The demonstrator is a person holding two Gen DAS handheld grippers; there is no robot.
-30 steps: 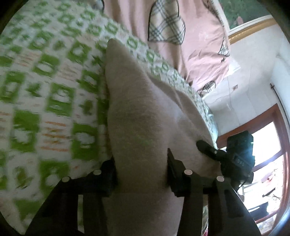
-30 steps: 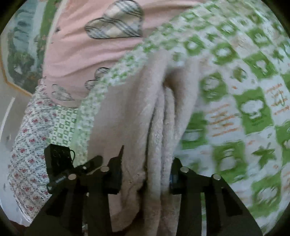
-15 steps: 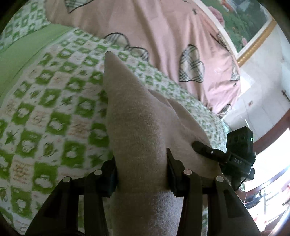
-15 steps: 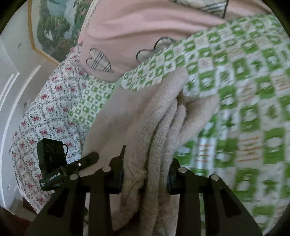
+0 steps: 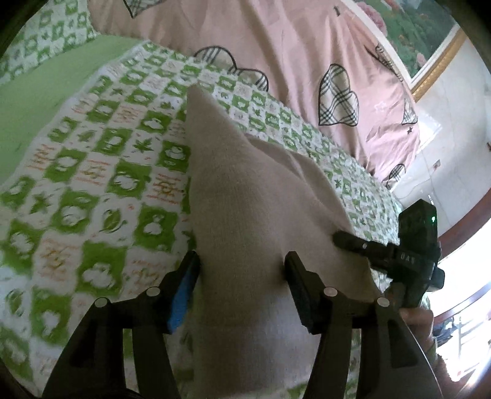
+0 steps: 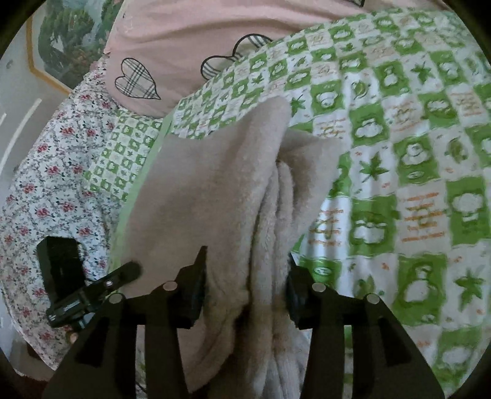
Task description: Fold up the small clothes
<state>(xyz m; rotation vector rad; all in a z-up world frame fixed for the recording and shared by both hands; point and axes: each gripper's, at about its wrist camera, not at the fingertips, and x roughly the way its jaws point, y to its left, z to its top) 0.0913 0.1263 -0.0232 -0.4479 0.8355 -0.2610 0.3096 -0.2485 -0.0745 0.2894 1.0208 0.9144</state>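
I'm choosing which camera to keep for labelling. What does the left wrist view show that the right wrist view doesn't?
Only the left wrist view shows a plain green sheet, a bright window, and the beige garment as one smooth face.

Only the right wrist view shows the floral sheet and the garment's stacked fleecy layers edge-on.

Both show a gripper, left gripper and right gripper, shut on the garment, the green checked bedspread, the pink heart-print quilt, a framed picture, and the other gripper.

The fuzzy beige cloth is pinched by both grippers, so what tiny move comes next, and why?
Probably lower it onto the green checked sheet. Both the left gripper and right gripper clamp the cloth, which is already bunched in layers and seems raised above the sheet.
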